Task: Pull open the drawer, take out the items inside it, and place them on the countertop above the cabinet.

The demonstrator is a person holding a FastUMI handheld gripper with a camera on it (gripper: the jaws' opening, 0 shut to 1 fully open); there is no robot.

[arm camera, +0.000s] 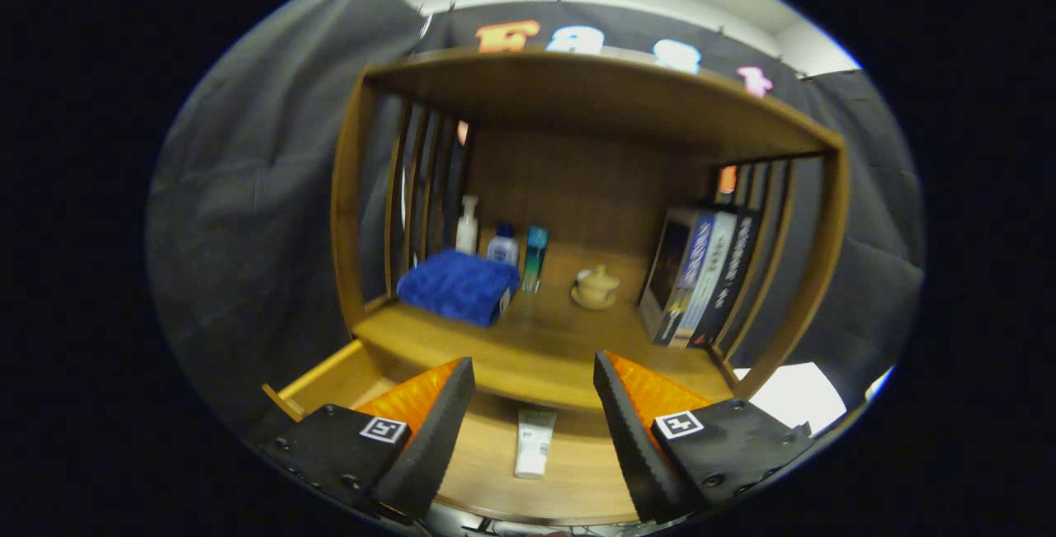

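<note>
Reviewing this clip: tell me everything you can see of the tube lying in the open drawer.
The tube is small and white, apparently soft plastic, with a greenish printed band near its far end. It lies flat on the wooden floor of the open drawer, lengthwise front to back, its far end under the countertop edge. Nothing else touches it. The gripper hangs open above it, the tube showing between the fingers, unheld.

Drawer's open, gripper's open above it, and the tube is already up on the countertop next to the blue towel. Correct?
Not quite. In the gripper view the tube lies in the open drawer, between the fingers of the open gripper, not on the countertop by the blue towel.
</note>
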